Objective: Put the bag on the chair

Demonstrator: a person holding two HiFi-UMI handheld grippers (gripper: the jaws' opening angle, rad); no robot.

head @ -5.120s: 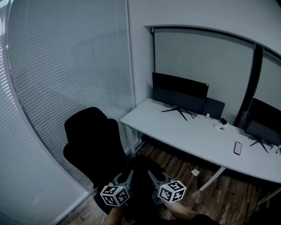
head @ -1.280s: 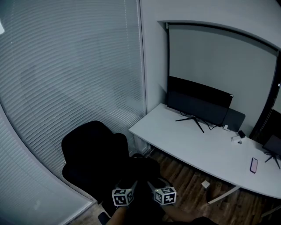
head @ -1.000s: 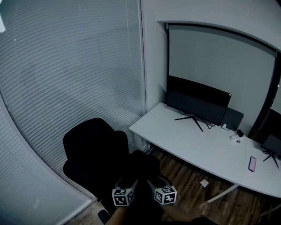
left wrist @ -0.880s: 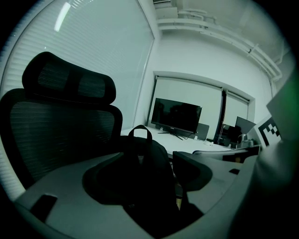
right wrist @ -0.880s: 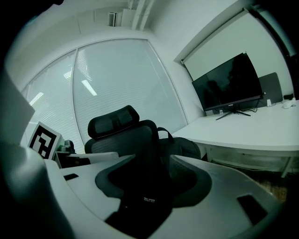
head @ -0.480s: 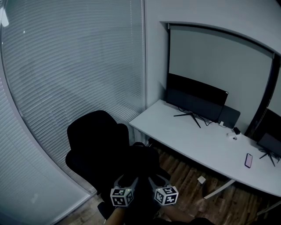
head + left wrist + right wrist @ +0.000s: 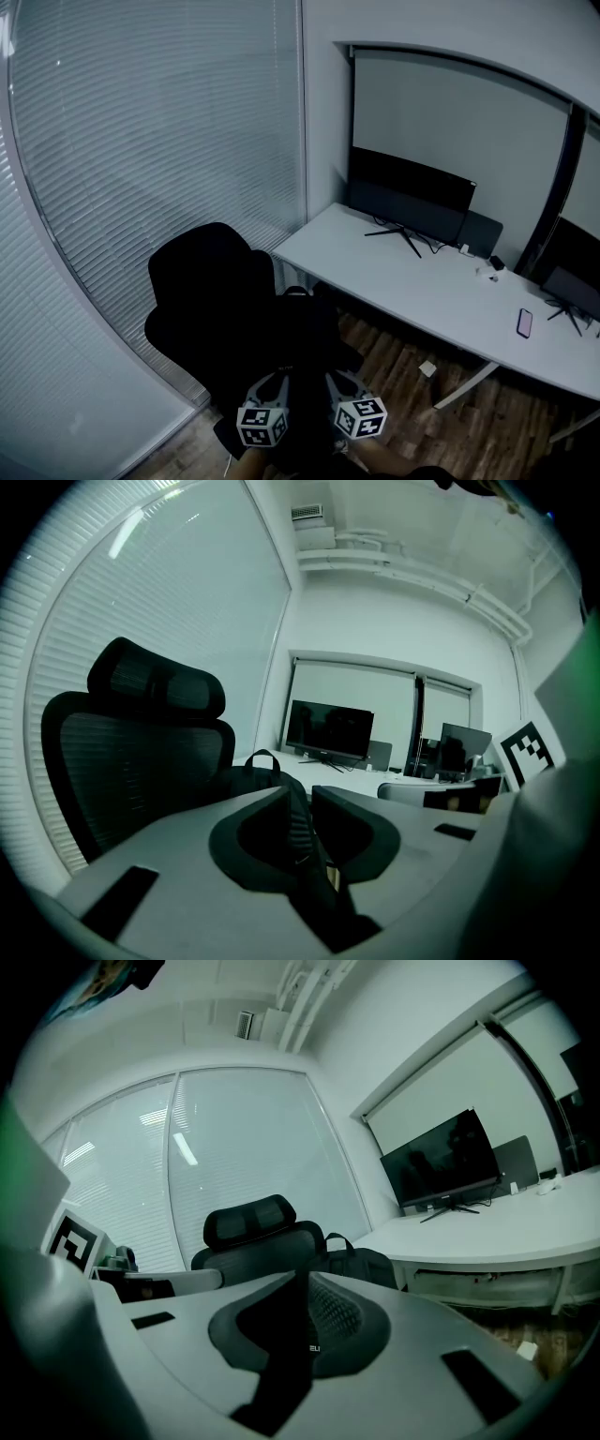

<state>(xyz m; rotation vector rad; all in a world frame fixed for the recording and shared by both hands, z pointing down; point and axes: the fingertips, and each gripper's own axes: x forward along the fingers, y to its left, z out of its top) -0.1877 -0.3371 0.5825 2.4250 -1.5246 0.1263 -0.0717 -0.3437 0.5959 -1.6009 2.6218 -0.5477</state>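
Note:
A black bag with a top handle stands in front of the black office chair's backrest, over the seat; the dark hides whether it rests there. Both grippers are at its near side. The jaws of my left gripper are closing, and a black strap runs between them, pinched by the pads. The jaws of my right gripper are closing too, nearly together on a black mesh strap. The right gripper view shows the bag beside the chair.
A white desk runs along the right with a monitor, a second monitor and a phone. Blinds cover the glass wall behind the chair. Wood floor lies under the desk.
The head view has swung slightly. Both grippers stay at the bag's near side and sit a little lower in view; the chair and bag keep their places.

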